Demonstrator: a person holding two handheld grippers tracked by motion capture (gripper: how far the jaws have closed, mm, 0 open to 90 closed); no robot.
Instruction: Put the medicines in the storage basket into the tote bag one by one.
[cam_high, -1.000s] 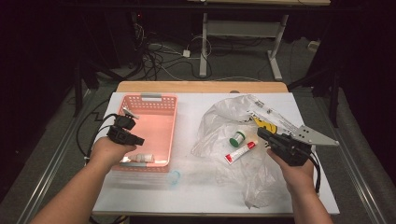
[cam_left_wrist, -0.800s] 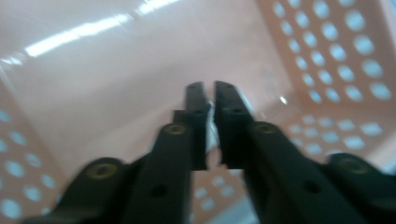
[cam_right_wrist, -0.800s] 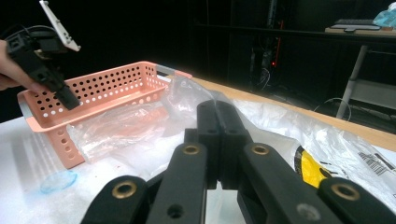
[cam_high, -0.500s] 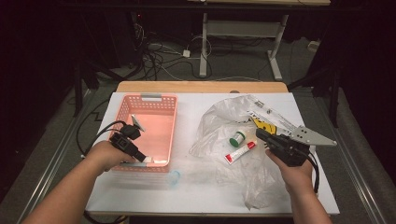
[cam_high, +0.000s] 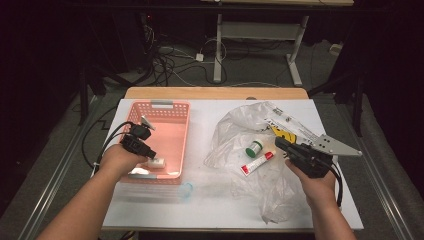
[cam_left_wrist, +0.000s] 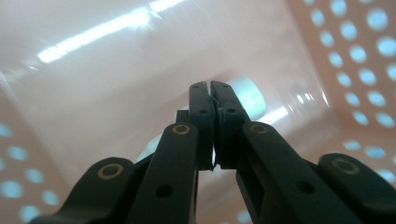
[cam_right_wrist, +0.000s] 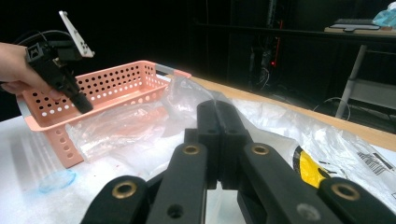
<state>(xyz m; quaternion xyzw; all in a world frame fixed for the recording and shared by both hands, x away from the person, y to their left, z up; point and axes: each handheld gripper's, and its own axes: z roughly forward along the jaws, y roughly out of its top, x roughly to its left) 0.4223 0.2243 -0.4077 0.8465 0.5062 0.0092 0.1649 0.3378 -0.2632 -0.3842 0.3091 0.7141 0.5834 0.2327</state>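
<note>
A pink perforated basket (cam_high: 172, 120) stands at the left of the white table. My left gripper (cam_high: 150, 154) dips into its near end, jaws shut with nothing visible between them. A white, tube-like item (cam_high: 158, 162) lies on the basket floor just beyond the tips; in the left gripper view that white item (cam_left_wrist: 250, 93) shows behind the closed left gripper (cam_left_wrist: 212, 86). My right gripper (cam_high: 279, 142) hovers shut and empty over a crumpled clear plastic bag (cam_high: 235, 130). On the bag lie a green-capped bottle (cam_high: 254, 148) and a red-and-white tube (cam_high: 257, 163).
A clear bluish disc (cam_high: 186, 190) rests on the table in front of the basket. A yellow label (cam_high: 282, 134) lies under the bag beside the right gripper. In the right gripper view the basket (cam_right_wrist: 116, 84) and the left gripper (cam_right_wrist: 81, 105) appear far left.
My left gripper has shifted a little to the right, further over the basket's near end. The right gripper has stayed still.
</note>
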